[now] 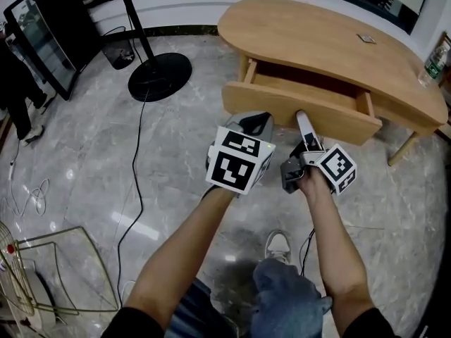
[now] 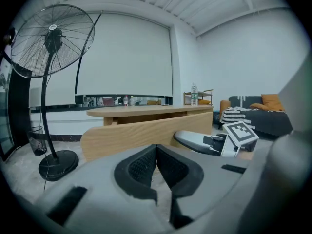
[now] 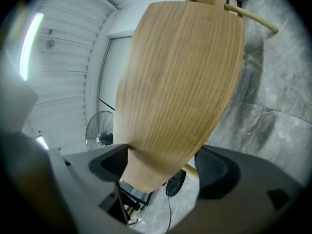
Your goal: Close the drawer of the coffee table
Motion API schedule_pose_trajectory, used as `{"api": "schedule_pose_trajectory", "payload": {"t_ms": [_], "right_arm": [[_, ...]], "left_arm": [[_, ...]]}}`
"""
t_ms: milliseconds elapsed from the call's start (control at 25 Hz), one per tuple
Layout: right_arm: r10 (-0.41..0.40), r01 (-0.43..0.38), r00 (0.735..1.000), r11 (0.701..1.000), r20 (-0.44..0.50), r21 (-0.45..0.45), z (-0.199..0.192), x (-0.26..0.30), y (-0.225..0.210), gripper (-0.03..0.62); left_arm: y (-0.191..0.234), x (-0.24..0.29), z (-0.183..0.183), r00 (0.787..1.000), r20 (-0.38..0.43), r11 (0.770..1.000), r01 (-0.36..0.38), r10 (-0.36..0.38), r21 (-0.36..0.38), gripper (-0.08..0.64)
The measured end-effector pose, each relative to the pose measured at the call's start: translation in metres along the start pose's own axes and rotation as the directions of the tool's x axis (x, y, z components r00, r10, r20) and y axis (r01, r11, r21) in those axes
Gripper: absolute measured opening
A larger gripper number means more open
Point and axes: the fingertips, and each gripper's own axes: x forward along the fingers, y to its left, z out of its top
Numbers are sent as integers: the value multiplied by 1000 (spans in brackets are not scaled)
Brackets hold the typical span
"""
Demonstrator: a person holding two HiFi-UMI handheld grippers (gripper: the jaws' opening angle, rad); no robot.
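- The grey marble floor [image 1: 176, 132] fills most of the head view. A black cable [image 1: 139, 153] trails down its left half.
- The wooden coffee table [image 1: 317, 34] takes up the upper right of the head view. On its top, toward the right, lies a small dark square thing [image 1: 366, 39].
- The drawer [image 1: 338, 122] stands pulled out toward the middle of the frame with its inside showing. Its front panel slants from the centre down to the right.
- A pedestal fan [image 1: 159, 76] has its round black base at upper left of centre, left of the drawer and apart from it.
- The right gripper [image 3: 163, 152] sits just right of centre in the head view, with one pale finger reaching up to the drawer front. In its own view the jaws are spread wide, and the panel's wood fills the gap between them.
- The left gripper [image 2: 156, 150] sits at the centre of the head view, just beside the right one and below the drawer front. Its pads meet tip to tip with nothing between them.
- A water bottle [image 1: 435, 62] stands at the right edge.
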Motion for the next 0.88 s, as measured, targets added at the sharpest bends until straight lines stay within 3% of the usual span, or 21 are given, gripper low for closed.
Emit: {"api": "schedule_pose_trajectory", "payload": {"t_ms": [880], "right_arm": [[-44, 46, 998, 998, -41, 48, 6, 10, 1, 420]], "left_arm": [[-2, 16, 14, 1000, 1, 999, 11, -11, 33, 2]]}}
